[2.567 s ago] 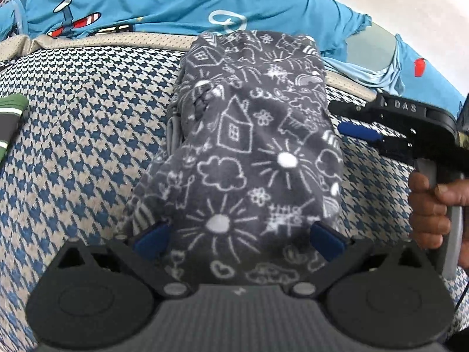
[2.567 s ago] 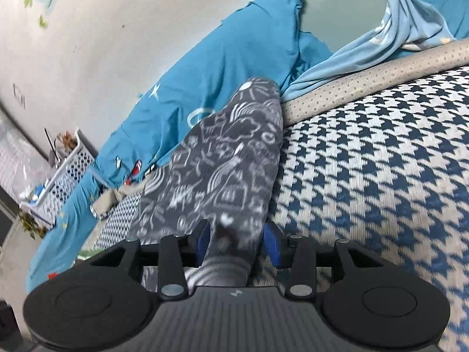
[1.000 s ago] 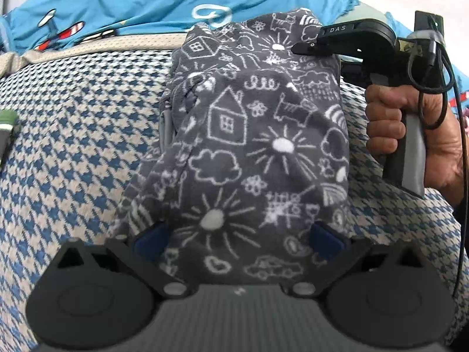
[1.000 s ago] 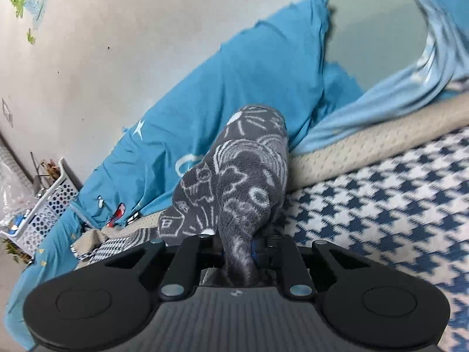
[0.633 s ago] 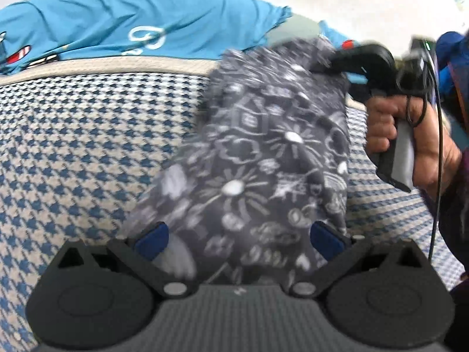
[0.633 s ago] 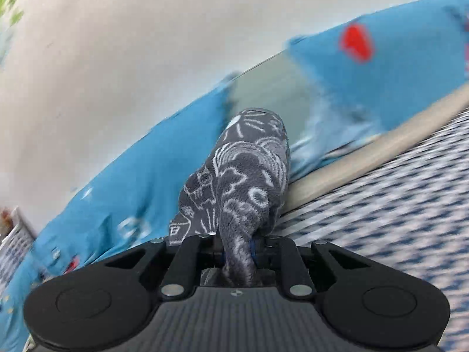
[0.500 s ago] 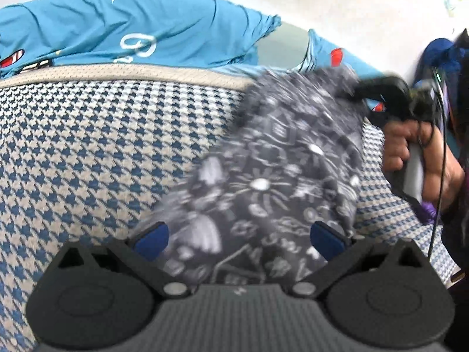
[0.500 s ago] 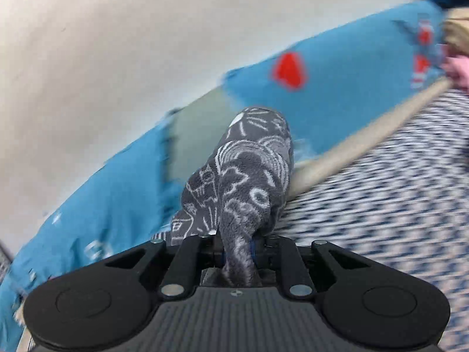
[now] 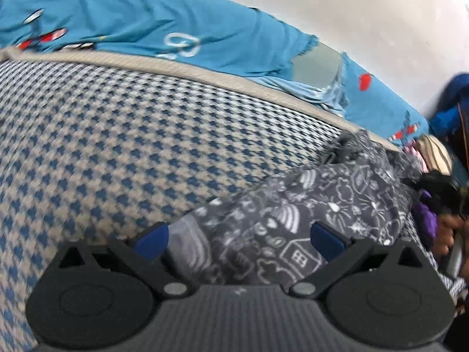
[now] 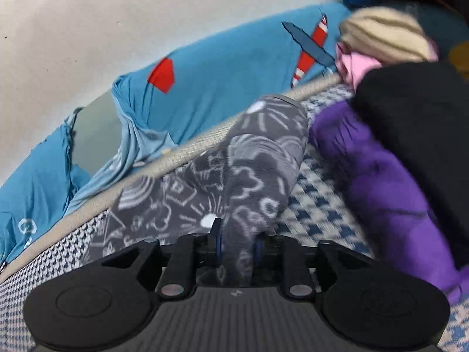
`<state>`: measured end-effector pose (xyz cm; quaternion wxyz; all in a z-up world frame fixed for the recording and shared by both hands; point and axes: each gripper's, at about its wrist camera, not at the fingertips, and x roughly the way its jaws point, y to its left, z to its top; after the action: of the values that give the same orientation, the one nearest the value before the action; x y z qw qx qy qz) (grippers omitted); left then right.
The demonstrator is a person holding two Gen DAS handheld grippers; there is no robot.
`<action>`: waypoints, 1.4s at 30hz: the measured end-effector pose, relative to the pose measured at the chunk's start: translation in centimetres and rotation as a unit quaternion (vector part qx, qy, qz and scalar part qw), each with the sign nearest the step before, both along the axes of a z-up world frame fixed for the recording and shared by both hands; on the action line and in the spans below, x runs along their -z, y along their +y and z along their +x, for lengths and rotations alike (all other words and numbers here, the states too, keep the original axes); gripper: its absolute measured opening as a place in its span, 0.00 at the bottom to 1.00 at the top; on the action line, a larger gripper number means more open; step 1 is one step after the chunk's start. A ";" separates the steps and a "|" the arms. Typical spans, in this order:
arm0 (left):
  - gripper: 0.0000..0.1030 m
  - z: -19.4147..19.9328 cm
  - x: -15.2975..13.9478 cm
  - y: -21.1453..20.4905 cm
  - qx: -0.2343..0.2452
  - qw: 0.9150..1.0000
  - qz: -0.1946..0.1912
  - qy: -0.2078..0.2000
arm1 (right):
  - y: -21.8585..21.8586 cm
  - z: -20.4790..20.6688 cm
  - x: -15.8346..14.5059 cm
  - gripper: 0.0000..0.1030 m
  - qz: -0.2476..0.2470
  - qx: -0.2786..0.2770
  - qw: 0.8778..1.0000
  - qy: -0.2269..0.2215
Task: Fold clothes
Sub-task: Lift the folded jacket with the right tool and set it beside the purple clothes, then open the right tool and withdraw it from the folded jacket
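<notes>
The jaws of the right gripper (image 10: 236, 245) are clamped on a bunched end of the grey doodle-print garment (image 10: 249, 161), whose long axis is seen running from that grip away toward the beige mattress edge (image 10: 181, 154). The jaws of the left gripper (image 9: 238, 239) are held wide apart, with the folded garment (image 9: 307, 220) lying between them on the houndstooth bed cover (image 9: 132, 146), stretched rightward. A purple garment (image 10: 375, 176) and a black one (image 10: 419, 111) are stacked just beside it. A hand (image 9: 445, 234) is cut off at the frame edge and blurred. Compared with a second ago, the garment has been swung from the bed's middle to its right side.
</notes>
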<state>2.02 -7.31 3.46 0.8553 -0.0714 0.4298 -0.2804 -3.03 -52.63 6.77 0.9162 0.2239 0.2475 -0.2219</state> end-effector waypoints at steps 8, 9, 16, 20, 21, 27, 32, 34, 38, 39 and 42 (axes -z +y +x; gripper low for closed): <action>1.00 -0.2 0.7 2.3 -0.033 0.999 -0.023 0.032 | 1.3 -3.6 -0.2 0.29 -0.017 -0.035 0.999 0.003; 1.00 -0.3 0.7 2.4 -0.033 0.999 -0.025 0.035 | 1.8 -4.1 -0.3 0.29 -0.022 -0.042 0.999 0.002; 1.00 -0.4 1.5 2.2 -0.033 0.998 -0.018 0.053 | 8.1 -6.9 -0.6 0.30 -0.037 -0.165 0.986 -0.001; 1.00 -0.3 2.0 2.1 -0.029 0.997 -0.015 0.064 | 12.6 -8.1 -0.2 0.32 -0.036 -0.263 0.964 0.005; 1.00 -0.3 2.1 2.0 -0.028 0.997 -0.011 0.065 | 13.6 -8.5 0.0 0.33 -0.037 -0.285 0.958 0.007; 1.00 -0.3 2.4 1.7 -0.027 0.997 -0.006 0.070 | 19.3 -10.3 0.7 0.37 -0.050 -0.396 0.917 0.014; 1.00 -0.2 2.7 1.6 -0.029 0.997 0.000 0.074 | 22.9 -11.6 1.4 0.39 -0.091 -0.451 0.888 0.017; 1.00 -0.1 2.7 1.5 -0.031 0.997 0.002 0.075 | 24.1 -11.9 1.8 0.42 -0.111 -0.469 0.876 0.018; 1.00 0.0 2.8 1.8 -0.034 0.996 0.002 0.081 | 26.5 -12.8 2.5 0.49 -0.162 -0.501 0.850 0.011; 1.00 0.1 2.8 1.9 -0.035 0.996 0.001 0.083 | 27.1 -13.0 2.7 0.50 -0.179 -0.507 0.843 0.008; 1.00 0.1 2.8 2.3 -0.038 0.995 -0.004 0.088 | 29.1 -13.6 3.4 0.52 -0.229 -0.523 0.821 0.002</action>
<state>2.16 -5.06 0.68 0.8236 -0.1157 0.4994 -0.2426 -16.63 -23.52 3.42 0.9190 -0.1557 0.2715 0.2396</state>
